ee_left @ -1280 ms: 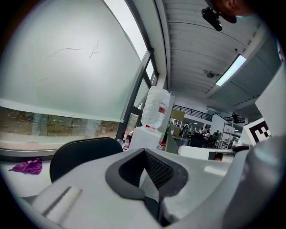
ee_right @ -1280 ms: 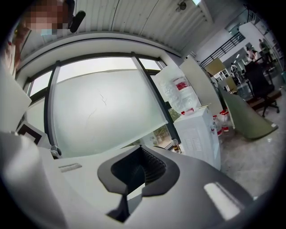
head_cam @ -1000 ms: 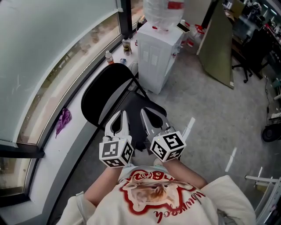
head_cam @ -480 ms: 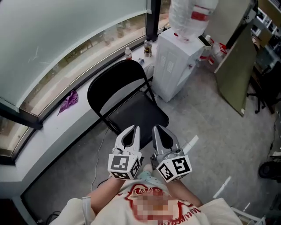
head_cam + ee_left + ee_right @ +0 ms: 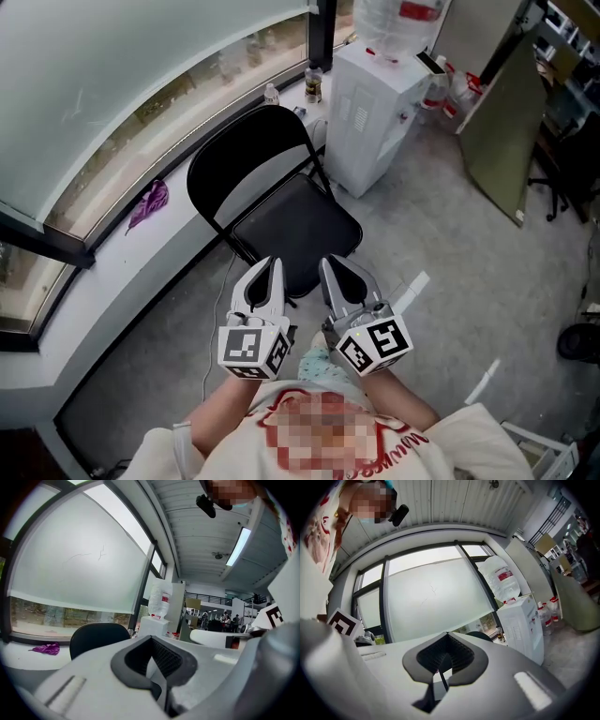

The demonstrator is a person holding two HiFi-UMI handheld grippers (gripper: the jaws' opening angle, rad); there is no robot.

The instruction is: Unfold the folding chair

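A black folding chair [image 5: 295, 230] stands with its seat down and its round backrest toward the window ledge. Its backrest also shows in the left gripper view [image 5: 98, 637], and its top edge peeks over the jaws in the right gripper view [image 5: 480, 634]. My left gripper [image 5: 270, 266] and right gripper [image 5: 330, 266] sit side by side close to my chest, just in front of the seat's front edge and apart from it. Both are shut with nothing between their jaws, as the left gripper view [image 5: 152, 641] and the right gripper view [image 5: 446, 637] show.
A white water dispenser [image 5: 380, 103] with a bottle on top stands right of the chair. A purple cloth [image 5: 147, 203] and small bottles [image 5: 313, 84] lie on the window ledge. A green board [image 5: 506, 122] leans at the right. White tape strips [image 5: 412, 286] mark the grey floor.
Both grippers have drawn back from over the chair's seat toward my body. The chair stands the same, seat down.
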